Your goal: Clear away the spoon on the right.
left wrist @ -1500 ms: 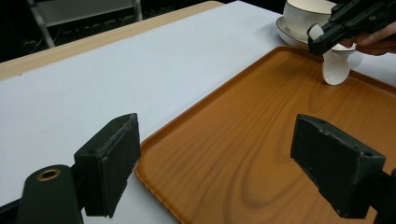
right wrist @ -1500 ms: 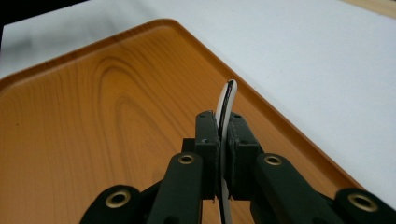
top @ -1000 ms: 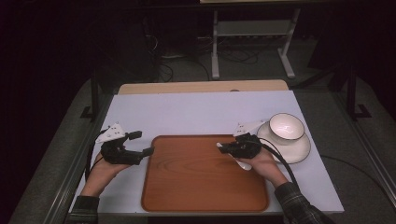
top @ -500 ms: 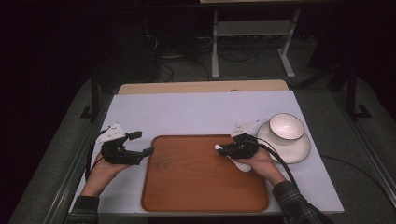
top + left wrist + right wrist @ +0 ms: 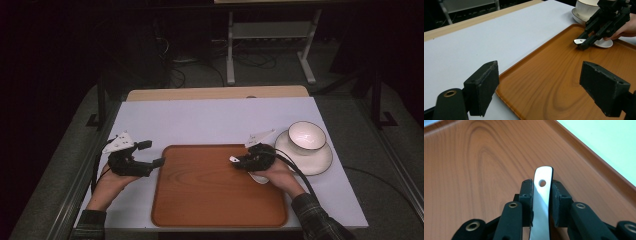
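Nearest the person, the wooden tray [image 5: 215, 195] lies on the white table [image 5: 200, 120]. At its left edge the left gripper [image 5: 152, 154] hovers with jaws spread wide and nothing between them. On the tray's right side the right gripper [image 5: 239, 161] has a white spoon [image 5: 541, 195] between its jaws; they have just been opening, and a slim gap shows beside the handle. The spoon's bowl [image 5: 602, 43] rests on the tray. Beyond it, just off the tray, a bowl [image 5: 306, 136] sits on a saucer [image 5: 320, 162].

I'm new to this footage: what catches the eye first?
The big wooden tray in mid-table. At its right edge the right claw has a white spoon handle between its jaws, which have just been opening. Right of the tray, a white bowl sits on a plate.
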A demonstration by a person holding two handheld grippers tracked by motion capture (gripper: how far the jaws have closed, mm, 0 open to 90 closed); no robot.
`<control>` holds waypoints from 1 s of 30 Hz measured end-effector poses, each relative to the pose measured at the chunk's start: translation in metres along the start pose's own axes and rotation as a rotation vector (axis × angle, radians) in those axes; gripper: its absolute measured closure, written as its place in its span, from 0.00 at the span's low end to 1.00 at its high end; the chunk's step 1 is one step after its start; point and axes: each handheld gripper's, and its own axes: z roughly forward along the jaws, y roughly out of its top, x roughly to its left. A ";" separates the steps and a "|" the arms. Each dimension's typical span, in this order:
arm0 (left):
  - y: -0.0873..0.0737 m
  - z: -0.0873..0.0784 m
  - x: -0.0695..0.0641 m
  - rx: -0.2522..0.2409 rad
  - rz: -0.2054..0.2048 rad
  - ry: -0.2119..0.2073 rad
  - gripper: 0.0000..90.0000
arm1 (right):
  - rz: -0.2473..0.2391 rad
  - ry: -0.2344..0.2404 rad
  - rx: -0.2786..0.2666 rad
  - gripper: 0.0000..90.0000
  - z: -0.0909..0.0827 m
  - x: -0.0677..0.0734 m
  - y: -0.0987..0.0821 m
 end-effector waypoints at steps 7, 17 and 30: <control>0.000 0.000 0.000 0.001 0.001 -0.002 0.17 | -0.011 -0.008 0.016 0.76 0.002 0.001 -0.001; 0.000 0.001 0.000 0.002 0.003 -0.004 0.17 | -0.032 -0.008 -0.002 0.61 -0.002 0.005 0.002; 0.001 0.002 0.000 0.006 0.006 -0.011 0.17 | -0.007 -0.007 -0.085 0.38 -0.031 0.010 0.008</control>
